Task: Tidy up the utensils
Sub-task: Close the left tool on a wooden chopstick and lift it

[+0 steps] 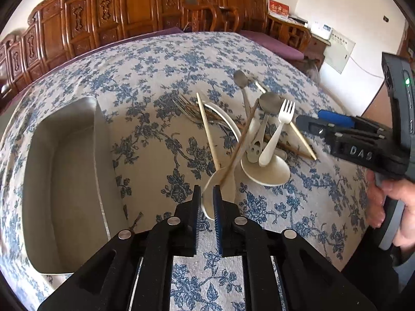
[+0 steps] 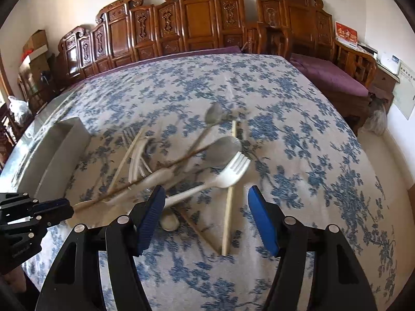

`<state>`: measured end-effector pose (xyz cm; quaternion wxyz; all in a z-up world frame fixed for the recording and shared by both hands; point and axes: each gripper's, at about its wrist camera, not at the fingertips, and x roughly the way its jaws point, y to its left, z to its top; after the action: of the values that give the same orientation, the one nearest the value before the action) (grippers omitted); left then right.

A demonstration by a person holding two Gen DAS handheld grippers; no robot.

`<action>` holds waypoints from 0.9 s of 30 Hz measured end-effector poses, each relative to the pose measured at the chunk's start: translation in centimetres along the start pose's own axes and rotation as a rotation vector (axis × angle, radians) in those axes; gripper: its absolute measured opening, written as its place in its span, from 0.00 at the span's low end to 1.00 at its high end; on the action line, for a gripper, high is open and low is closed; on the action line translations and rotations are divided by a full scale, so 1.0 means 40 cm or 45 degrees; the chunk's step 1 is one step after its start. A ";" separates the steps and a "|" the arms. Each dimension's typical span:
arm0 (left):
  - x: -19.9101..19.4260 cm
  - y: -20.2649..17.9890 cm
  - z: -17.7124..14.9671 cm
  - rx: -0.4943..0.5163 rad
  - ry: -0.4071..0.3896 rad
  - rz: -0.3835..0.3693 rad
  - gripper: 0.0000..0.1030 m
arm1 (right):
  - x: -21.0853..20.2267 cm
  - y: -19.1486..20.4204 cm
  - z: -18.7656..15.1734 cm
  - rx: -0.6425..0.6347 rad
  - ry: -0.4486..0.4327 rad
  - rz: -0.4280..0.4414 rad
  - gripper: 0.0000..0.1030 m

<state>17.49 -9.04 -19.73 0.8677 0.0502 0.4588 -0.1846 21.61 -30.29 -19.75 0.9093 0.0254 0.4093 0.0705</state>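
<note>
jaws of the left gripper stand almost together, pinching the near end of a white ladle and, it seems, a thin brown chopstick that slants up across the pile; whether the pads press on both i cannot tell. from the right wrist view the same gripper shows at the left edge with the ladle's pale end at its tips. jaws of the right gripper stand wide with nothing between the blue pads; they hang over the handle of a white fork without touching it. from the left view that gripper sits just right of the pile, held by a hand. the utensils lie heaped in the middle of a blue-flowered cloth: two grey metal spoons, a metal fork at the far left of the heap, a pale chopstick, a second one reaching toward the right gripper, and a white soup spoon under the fork's handle. a steel tray sits on the cloth to the left of the heap, apart from it, with no utensils in the part that shows. carved wooden chairs line the wall beyond.
</note>
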 end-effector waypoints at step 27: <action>0.119 -0.092 0.086 0.264 0.096 -0.045 0.14 | -0.021 -0.056 0.003 0.077 -0.024 0.009 0.63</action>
<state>21.26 -14.64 -21.33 0.8366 0.1384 0.4703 -0.2444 21.40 -32.62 -19.27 0.9116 0.0551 0.4027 0.0612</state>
